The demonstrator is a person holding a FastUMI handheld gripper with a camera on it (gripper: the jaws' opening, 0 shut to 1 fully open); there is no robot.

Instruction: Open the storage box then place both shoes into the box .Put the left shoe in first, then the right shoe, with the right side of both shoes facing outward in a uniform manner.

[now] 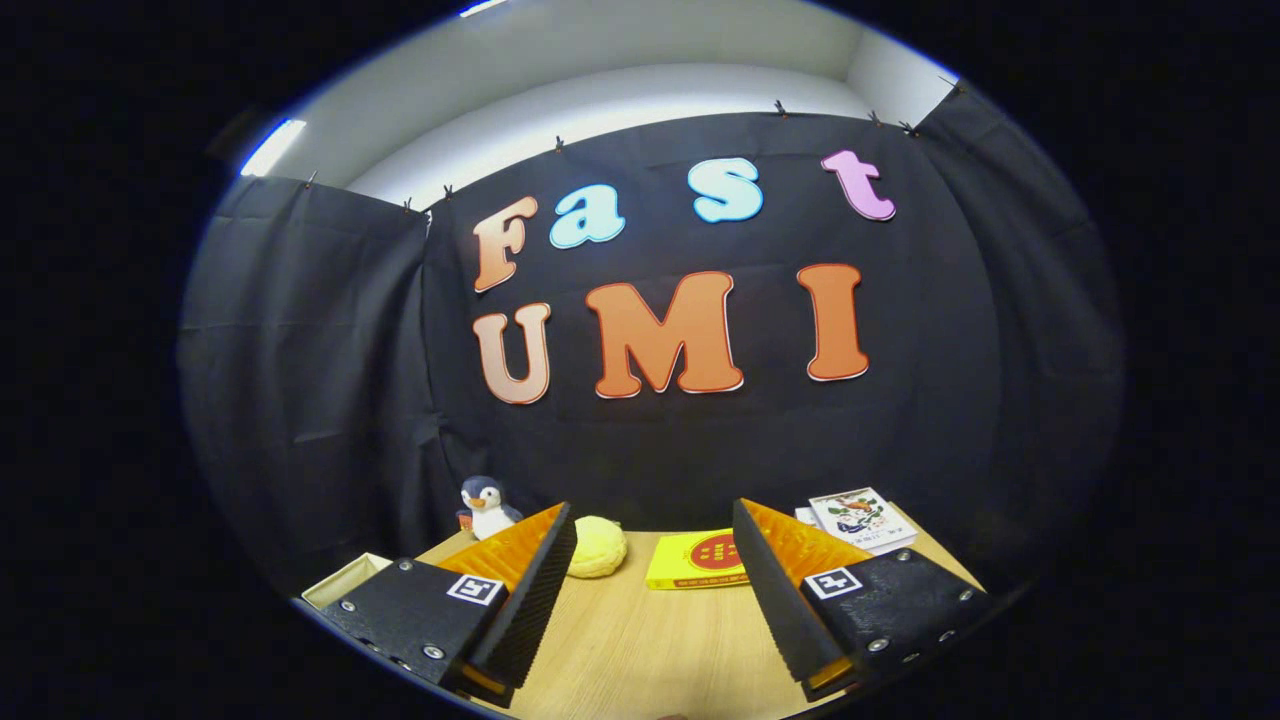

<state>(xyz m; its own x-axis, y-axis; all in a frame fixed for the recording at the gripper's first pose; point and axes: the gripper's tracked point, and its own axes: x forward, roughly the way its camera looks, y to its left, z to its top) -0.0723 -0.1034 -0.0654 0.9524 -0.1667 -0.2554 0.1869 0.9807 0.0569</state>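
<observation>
Black tongs (655,522) apart, w/ nothing between.

The gripper (655,520) is held above the wooden tabletop (640,640) with its two fingers (530,590) spread wide and nothing between them. Beyond the fingers, along the table's far edge, sit a toy penguin (487,508) near the far left corner, a yellow round bun-like item (597,546), a flat yellow box (697,559), and stacked booklets (860,518) toward the far right corner. A pale box edge (345,580) shows at the table's left edge.

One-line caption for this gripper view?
Open gripper held empty above the wooden table, with a penguin toy, yellow bun, yellow box and books beyond.
</observation>
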